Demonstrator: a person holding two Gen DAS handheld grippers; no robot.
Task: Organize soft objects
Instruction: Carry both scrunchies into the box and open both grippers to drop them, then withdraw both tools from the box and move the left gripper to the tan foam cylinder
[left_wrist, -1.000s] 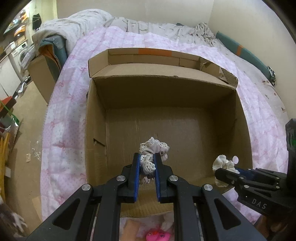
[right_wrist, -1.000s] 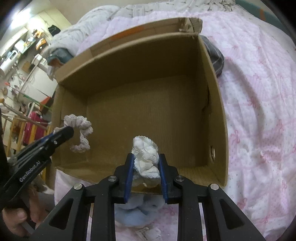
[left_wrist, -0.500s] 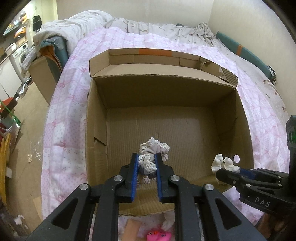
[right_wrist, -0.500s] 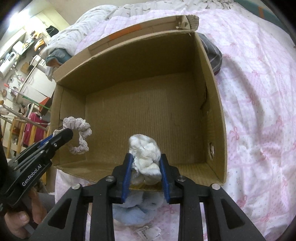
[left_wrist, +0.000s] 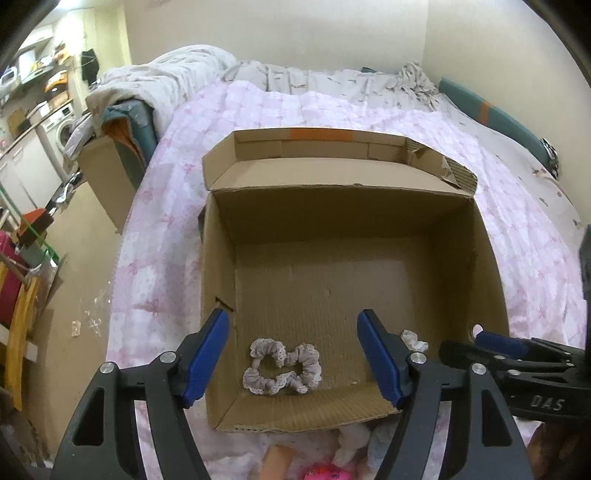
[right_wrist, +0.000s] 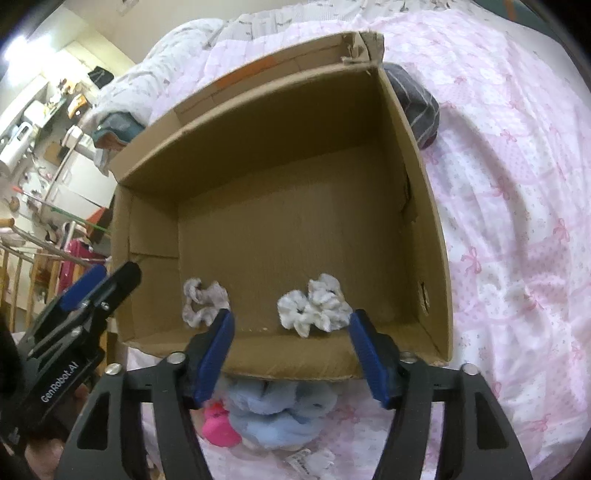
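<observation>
An open cardboard box (left_wrist: 218, 266) (right_wrist: 424, 206) sits on a pink bedspread. A grey lace-trimmed scrunchie (left_wrist: 282, 367) (right_wrist: 205, 301) lies on the box floor near the front wall. A white scrunchie (right_wrist: 314, 304) (left_wrist: 413, 338) lies to its right. My left gripper (left_wrist: 295, 358) is open and empty above the grey scrunchie; it also shows in the right wrist view (right_wrist: 107, 284). My right gripper (right_wrist: 291, 350) is open and empty above the white scrunchie; it also shows in the left wrist view (left_wrist: 484, 341).
A light blue plush (right_wrist: 277, 410) and a pink toy (right_wrist: 218, 428) (left_wrist: 325, 472) lie on the bed in front of the box. A dark grey cushion (right_wrist: 417, 103) lies behind its right corner. Bedding (left_wrist: 166, 85) is heaped at the far end. Floor clutter at left.
Both grippers opened and let their scrunchies drop into the box. Both have drawn back a little from the box.
</observation>
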